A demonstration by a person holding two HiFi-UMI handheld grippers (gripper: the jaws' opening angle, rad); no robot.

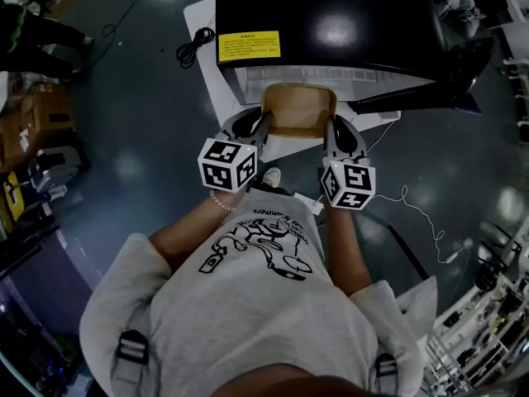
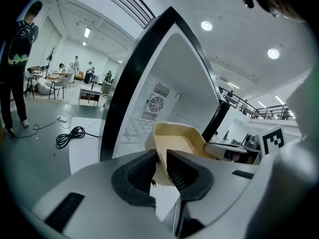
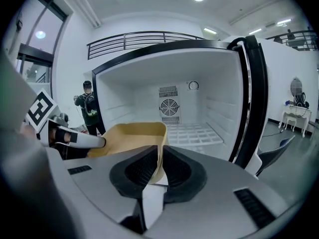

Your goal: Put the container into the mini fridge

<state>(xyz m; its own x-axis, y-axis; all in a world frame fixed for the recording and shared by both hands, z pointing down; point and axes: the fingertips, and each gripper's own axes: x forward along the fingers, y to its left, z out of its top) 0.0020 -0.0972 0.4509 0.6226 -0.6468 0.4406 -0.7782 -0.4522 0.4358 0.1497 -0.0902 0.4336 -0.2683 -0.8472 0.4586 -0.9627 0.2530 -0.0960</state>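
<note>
The tan container (image 1: 299,110) is up in the air, right in front of the open mini fridge (image 1: 331,15). It is not inside yet. It looks empty.

The left hand-held gripper (image 2: 160,166) pinches the container's left wall. Its two dark pads are closed on the thin rim. The right hand-held gripper (image 3: 160,164) pinches the right wall the same way. So the container hangs between the two, held from both sides.

The fridge is white inside, with a round fan (image 3: 169,106) on the back wall and a white rack (image 3: 194,133) at the bottom. Its top is black with a yellow sticker (image 1: 248,45). A black cord (image 1: 194,46) lies on the floor (image 1: 140,122) beside the fridge.
</note>
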